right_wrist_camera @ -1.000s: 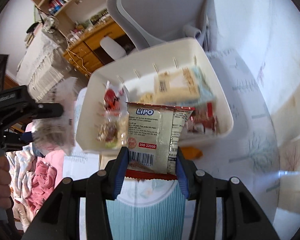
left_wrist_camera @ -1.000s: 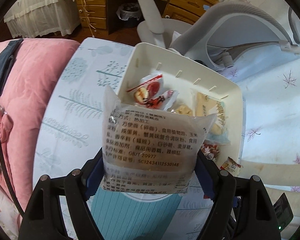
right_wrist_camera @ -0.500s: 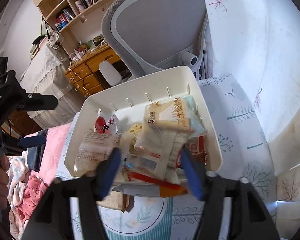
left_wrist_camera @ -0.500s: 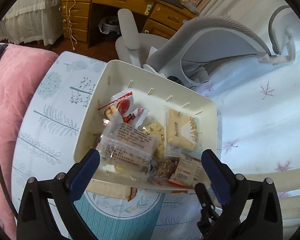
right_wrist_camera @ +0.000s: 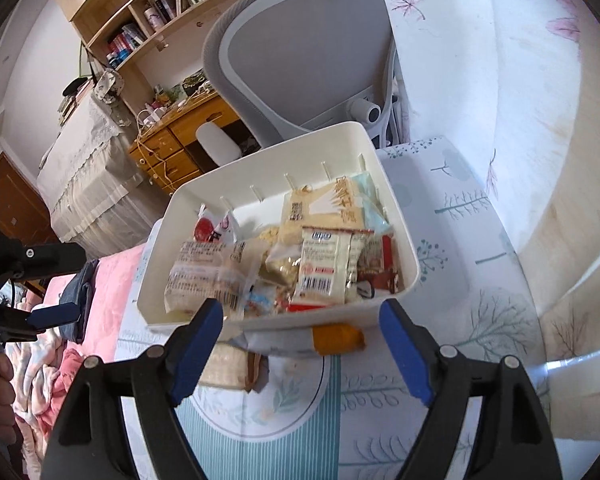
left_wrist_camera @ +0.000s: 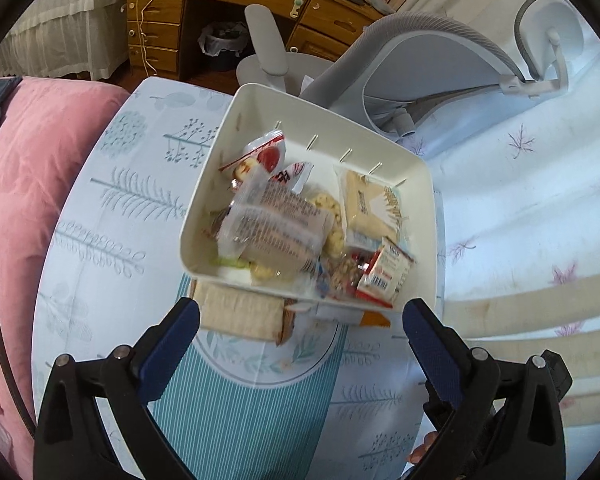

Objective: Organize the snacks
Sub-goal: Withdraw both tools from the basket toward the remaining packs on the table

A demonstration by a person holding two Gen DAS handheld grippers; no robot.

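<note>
A counter (left_wrist_camera: 112, 216) under a pale leaf-printed cloth fills the middle of both wrist views, with a grey mesh office chair (right_wrist_camera: 300, 52) beyond it at 12 o'clock and a pink quilt (left_wrist_camera: 24, 168) along its 9 o'clock edge. On the cloth sits a white plastic bin (left_wrist_camera: 428, 204), holding the snacks. In it, a clear printed cracker packet (left_wrist_camera: 276, 228) lies at the 8 o'clock side, and a white LIPO packet with a barcode (right_wrist_camera: 326, 268) lies toward 4 o'clock, both resting on the pile. A pale yellow biscuit packet (right_wrist_camera: 320, 208) leans at the far wall, and a red-and-white candy wrapper (left_wrist_camera: 266, 154) sits at 11 o'clock. Outside the bin, tucked at its near edge, lie a beige wafer packet (left_wrist_camera: 240, 314) and an orange wrapper (right_wrist_camera: 338, 338).

The left gripper (left_wrist_camera: 300, 344) hovers short of the bin, jaws spread wide with nothing between them. The right gripper (right_wrist_camera: 302, 350) likewise hangs near the bin's front rim; its jaws have just been opening and grip nothing.
</note>
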